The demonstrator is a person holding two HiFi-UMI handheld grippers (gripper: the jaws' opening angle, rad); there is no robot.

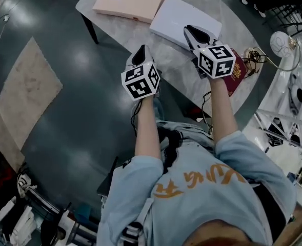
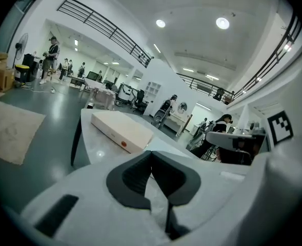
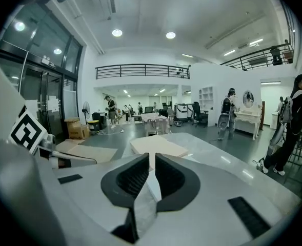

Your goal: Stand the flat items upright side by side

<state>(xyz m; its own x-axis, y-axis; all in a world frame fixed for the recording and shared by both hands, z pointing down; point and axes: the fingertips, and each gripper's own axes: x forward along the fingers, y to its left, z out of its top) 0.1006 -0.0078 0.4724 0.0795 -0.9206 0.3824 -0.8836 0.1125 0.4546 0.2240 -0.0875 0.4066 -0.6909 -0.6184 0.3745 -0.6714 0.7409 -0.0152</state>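
Note:
A pink flat box (image 1: 130, 1) lies flat at the far end of the marble table (image 1: 135, 37), and a white flat box (image 1: 181, 18) lies flat beside it. A dark red booklet (image 1: 237, 75) lies flat at the table's right edge, partly hidden by my right gripper's marker cube. My left gripper (image 1: 140, 55) hovers over the table's near edge, shut and empty (image 2: 151, 152), facing the pink box (image 2: 122, 131). My right gripper (image 1: 194, 33) hangs over the white box's near side. Its jaws (image 3: 152, 155) stand a narrow slit apart with nothing between them, and the pink box (image 3: 158, 146) lies ahead.
Tangled cables and a wire stand (image 1: 258, 55) crowd the table's right end. A beige rug (image 1: 27, 91) lies on the dark floor to the left. Several people and desks (image 3: 227, 114) stand far off in the hall.

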